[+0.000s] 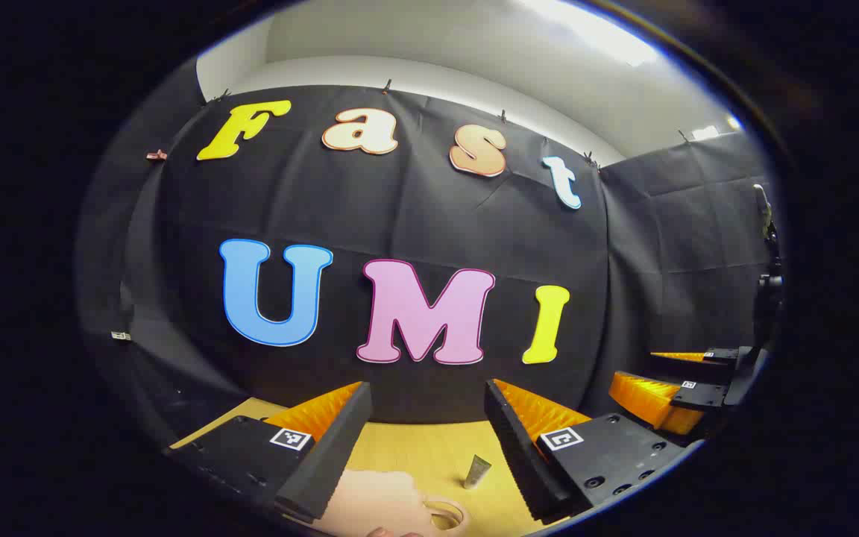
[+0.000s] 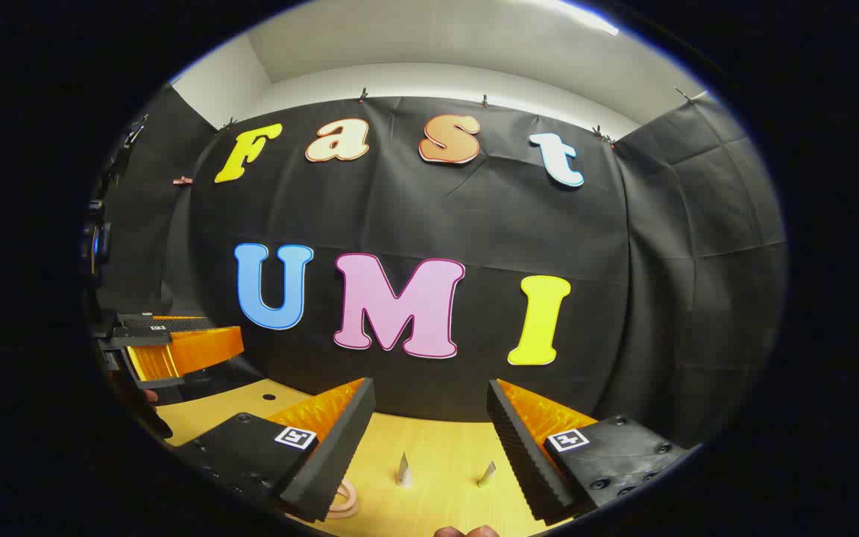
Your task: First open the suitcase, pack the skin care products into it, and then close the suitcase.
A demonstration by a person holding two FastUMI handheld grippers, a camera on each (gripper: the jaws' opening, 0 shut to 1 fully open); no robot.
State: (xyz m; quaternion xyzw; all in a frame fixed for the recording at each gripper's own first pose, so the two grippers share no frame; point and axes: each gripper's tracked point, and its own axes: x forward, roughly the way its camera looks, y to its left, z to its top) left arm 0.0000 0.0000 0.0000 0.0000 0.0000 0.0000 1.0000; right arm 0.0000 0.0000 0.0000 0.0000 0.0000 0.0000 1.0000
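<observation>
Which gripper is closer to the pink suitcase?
The left: the pink suitcase sits right under the left gripper, while it lies off to the left of the right gripper.

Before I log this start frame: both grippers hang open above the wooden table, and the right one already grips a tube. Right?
Not quite. In the right gripper view the right gripper is open and grips nothing; two tubes stand on the wooden table below it. The left gripper is open too.
</observation>
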